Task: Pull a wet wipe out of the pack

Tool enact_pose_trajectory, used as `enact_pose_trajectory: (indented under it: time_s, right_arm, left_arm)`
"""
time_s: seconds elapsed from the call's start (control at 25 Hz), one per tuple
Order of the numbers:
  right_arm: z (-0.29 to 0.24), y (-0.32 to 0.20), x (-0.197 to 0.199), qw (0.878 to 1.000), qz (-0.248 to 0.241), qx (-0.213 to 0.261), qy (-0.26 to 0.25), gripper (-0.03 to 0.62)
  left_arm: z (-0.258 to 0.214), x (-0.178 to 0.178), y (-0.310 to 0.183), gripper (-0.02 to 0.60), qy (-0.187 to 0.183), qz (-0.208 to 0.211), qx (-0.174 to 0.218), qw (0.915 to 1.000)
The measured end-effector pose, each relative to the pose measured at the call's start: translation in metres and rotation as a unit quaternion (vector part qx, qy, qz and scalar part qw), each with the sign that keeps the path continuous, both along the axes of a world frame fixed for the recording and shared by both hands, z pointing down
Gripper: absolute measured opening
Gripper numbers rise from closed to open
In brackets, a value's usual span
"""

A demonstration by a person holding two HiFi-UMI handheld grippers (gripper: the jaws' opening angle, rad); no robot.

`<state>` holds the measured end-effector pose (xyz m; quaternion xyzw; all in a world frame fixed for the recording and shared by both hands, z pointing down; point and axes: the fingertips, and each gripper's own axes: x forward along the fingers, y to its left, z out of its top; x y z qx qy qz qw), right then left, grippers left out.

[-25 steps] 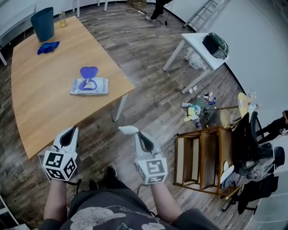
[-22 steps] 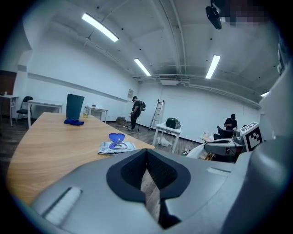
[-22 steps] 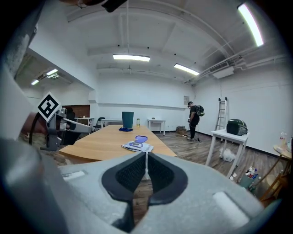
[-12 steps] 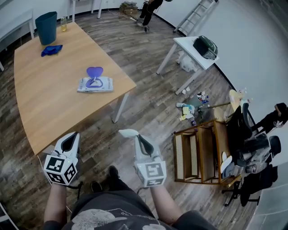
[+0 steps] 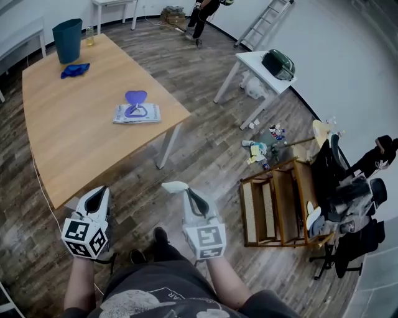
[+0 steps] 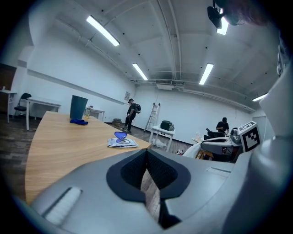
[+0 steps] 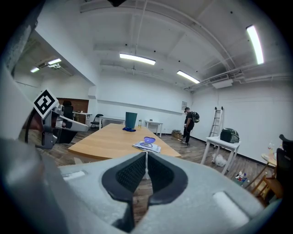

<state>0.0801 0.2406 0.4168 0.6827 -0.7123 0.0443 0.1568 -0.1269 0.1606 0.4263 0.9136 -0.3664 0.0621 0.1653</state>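
Observation:
The wet wipe pack [image 5: 137,113] lies flat on the wooden table [image 5: 68,143] near its right edge, with its purple lid flipped open. It is small and far off in the left gripper view [image 6: 122,142] and in the right gripper view [image 7: 146,146]. My left gripper [image 5: 99,190] is over the floor just short of the table's near edge, jaws shut on nothing [image 6: 146,151]. My right gripper [image 5: 179,186] hovers over the floor to the right of the table, also shut and empty [image 7: 146,154]. Both point toward the pack from well short of it.
A teal bin [image 5: 68,40] and a blue cloth [image 5: 74,70] sit at the table's far end. To the right are a small white table [image 5: 249,62] bearing a dark bag [image 5: 278,64], a wooden rack [image 5: 277,202], floor clutter and chairs. A person [image 5: 205,9] stands far back.
The table and pack have drifted a little to the right in the head view as the person moves. Both grippers keep their places at the bottom of the view, still shut.

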Motion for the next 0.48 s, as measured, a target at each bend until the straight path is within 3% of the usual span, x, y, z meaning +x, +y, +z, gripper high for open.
enact_pose_trajectory:
  time_s: [0.48]
  right_arm:
    - [-0.001,0.009,-0.012,1.000,-0.005,0.003,0.002,0.003]
  left_arm:
    - [0.001,-0.012,0.010,0.018,0.002,-0.004,-0.002,1.0000]
